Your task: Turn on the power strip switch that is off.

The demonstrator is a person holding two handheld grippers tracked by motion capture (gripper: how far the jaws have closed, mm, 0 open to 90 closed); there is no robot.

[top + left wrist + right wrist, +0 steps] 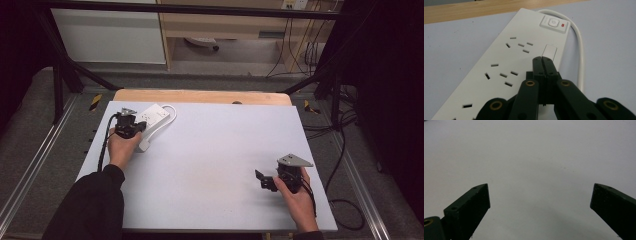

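Observation:
A white power strip (pixel 156 114) lies at the far left of the table, its white cable (pixel 172 113) looping back beside it. My left gripper (pixel 142 127) is over its near end, jaws pressed together with nothing between them. In the left gripper view the shut tips (pixel 541 59) sit over the power strip (pixel 499 65), just short of a small blank panel (pixel 549 52) and the switch (pixel 554 23); I cannot tell whether they touch it. My right gripper (pixel 260 178) rests low at the near right, open (pixel 539 195) above the bare tabletop.
The pale tabletop (pixel 210 150) has a wooden strip (pixel 200 96) along its far edge. Black frame bars (pixel 65 65) stand at the far left and right. Cables (pixel 345 150) trail on the floor to the right.

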